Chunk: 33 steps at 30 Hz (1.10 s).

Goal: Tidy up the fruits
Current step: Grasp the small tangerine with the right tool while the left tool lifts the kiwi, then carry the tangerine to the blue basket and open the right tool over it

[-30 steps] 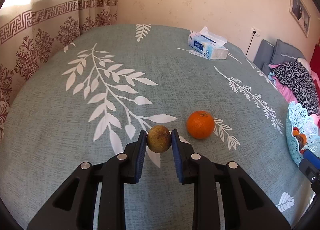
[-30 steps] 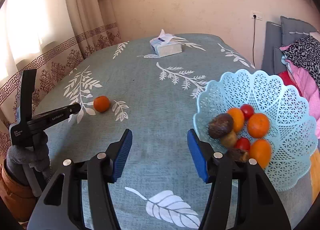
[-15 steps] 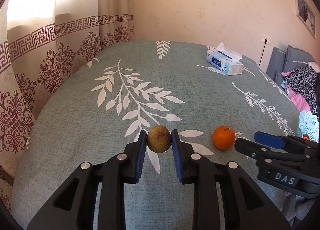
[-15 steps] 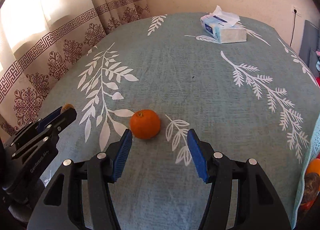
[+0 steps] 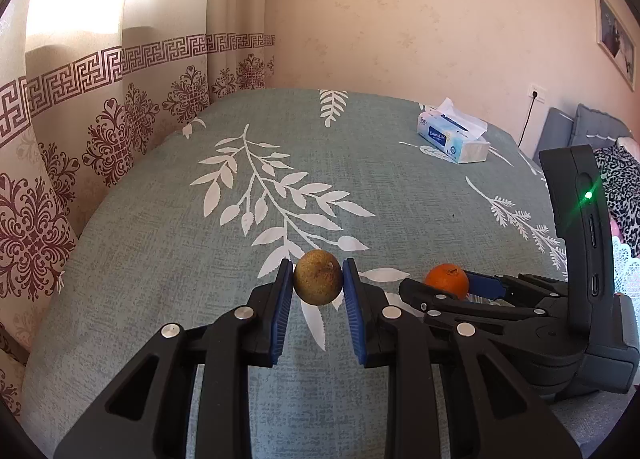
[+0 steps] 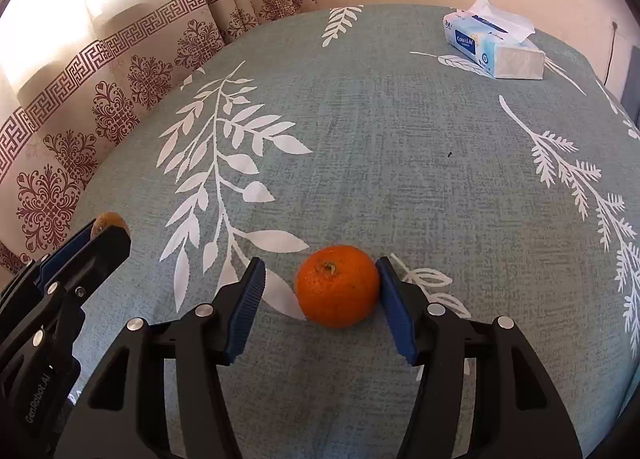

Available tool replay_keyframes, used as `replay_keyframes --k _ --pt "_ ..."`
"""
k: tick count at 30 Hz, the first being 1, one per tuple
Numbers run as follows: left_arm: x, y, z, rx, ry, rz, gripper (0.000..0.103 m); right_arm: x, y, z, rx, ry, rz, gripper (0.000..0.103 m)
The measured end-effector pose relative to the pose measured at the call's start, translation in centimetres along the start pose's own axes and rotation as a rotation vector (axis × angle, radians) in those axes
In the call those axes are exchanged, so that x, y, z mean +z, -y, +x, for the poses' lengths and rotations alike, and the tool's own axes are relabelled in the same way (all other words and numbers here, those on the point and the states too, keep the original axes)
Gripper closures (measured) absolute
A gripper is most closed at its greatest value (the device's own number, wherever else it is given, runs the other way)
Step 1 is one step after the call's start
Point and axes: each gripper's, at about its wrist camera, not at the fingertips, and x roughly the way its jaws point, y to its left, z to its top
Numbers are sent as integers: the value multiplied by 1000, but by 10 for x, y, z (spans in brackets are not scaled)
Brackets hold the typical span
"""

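My left gripper (image 5: pixel 318 283) is shut on a brownish-green round fruit (image 5: pixel 318 277) and holds it above the green leaf-patterned bedspread (image 5: pixel 280 163). The fruit and the left gripper also show at the left of the right wrist view (image 6: pixel 108 223). An orange (image 6: pixel 338 285) lies on the bedspread between the open jaws of my right gripper (image 6: pixel 322 291); the right pad is at its side, the left pad is apart from it. In the left wrist view the orange (image 5: pixel 447 279) sits to the right, with the right gripper around it.
A tissue box (image 6: pixel 494 45) lies at the far right of the bed. Patterned curtains (image 6: pixel 120 71) hang along the left edge. The rim of a pale blue lace basket (image 5: pixel 626 267) shows at the far right, behind the right gripper body.
My right gripper has swung from the basket to the orange and now straddles it. My left gripper has kept hold of the brownish fruit and drawn back a little.
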Motion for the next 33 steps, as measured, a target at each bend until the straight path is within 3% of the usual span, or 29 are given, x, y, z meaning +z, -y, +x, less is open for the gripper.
replay_keyframes --k 6,22,33 --pt "-1 0 1 1 -3 0 77 0 6 -1 -29 4 13 62" --pt "-6 5 7 -5 -22 9 77 -24 8 -31 -45 28 15 62" --pt "-12 21 2 -42 -30 48 77 -57 46 -96 -54 97 94 63"
